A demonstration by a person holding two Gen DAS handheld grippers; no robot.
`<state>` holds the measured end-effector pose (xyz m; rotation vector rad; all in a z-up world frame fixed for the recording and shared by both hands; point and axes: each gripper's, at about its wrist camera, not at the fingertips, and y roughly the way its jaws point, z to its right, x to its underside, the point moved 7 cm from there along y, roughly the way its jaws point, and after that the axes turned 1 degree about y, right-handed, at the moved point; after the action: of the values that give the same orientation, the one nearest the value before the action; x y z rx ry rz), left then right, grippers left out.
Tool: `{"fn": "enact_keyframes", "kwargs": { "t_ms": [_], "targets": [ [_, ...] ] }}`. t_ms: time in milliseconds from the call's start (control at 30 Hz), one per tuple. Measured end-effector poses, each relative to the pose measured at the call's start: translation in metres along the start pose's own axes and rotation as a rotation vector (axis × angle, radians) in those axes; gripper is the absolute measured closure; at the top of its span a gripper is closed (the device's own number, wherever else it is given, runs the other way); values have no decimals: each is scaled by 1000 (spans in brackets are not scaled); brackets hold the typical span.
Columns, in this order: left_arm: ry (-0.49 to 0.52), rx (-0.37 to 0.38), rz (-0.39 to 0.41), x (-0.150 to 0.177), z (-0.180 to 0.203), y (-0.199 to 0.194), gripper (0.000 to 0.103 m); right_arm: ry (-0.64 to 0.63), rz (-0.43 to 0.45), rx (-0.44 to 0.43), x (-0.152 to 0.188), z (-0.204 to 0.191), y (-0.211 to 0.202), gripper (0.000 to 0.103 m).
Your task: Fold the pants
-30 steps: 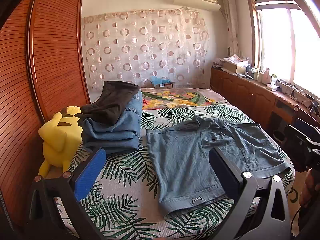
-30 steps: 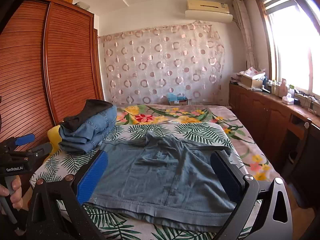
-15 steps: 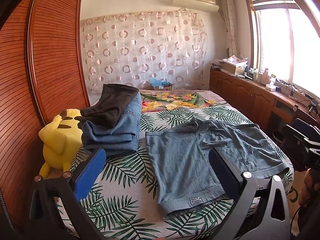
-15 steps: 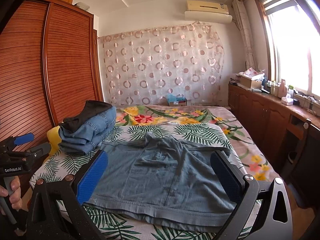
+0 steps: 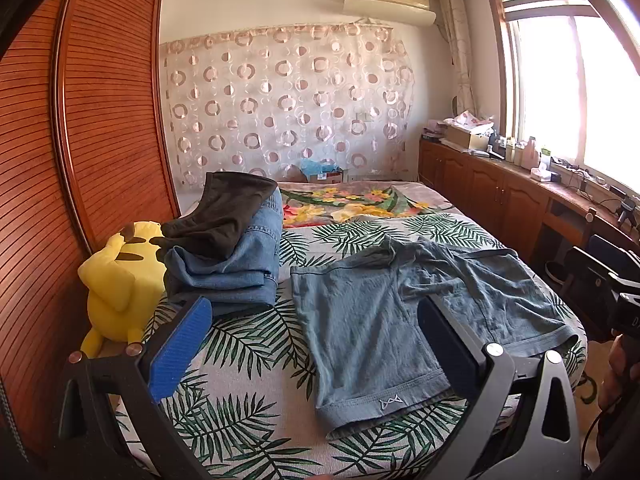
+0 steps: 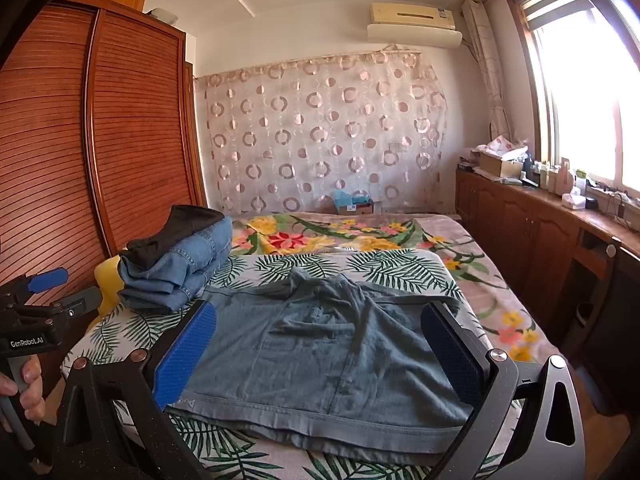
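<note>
Both tongs, left [image 5: 316,344] and right [image 6: 320,354], wide open and empty above seemingly unfolded grey-blue pants [image 6: 320,348] on bed [image 5: 256,392].

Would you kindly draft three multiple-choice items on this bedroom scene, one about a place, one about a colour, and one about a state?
1. Where does the yellow plush toy sit?
A. On the wooden counter under the window
B. At the bed's edge, between the stack of folded denim jeans and the brown slatted wardrobe
C. On top of the grey-blue shorts

2. What colour is the garment on top of the folded stack?
A. Dark brown to black
B. White
C. Red

3. What state are the grey-blue shorts in?
A. Folded into a small square
B. Hanging from a gripper
C. Spread flat on the leaf-print bedspread, ungripped

Answers:
1 B, the toy leans beside the stack near the wardrobe.
2 A, the dark garment tops the jeans.
3 C, the left gripper and right gripper are both open, above the cloth.
</note>
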<state>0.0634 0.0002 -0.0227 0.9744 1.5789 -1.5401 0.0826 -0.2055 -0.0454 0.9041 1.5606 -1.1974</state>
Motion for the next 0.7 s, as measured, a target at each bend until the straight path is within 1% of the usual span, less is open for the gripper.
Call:
{"fn": "enact_keyframes", "kwargs": {
  "t_ms": [67, 700],
  "targets": [
    [-1, 1, 1, -4, -3, -2, 0, -3, 0, 1, 0, 0, 0, 1],
    [4, -3, 7, -2, -1, -4, 0, 0, 0, 1, 0, 0, -1, 1]
  ]
}}
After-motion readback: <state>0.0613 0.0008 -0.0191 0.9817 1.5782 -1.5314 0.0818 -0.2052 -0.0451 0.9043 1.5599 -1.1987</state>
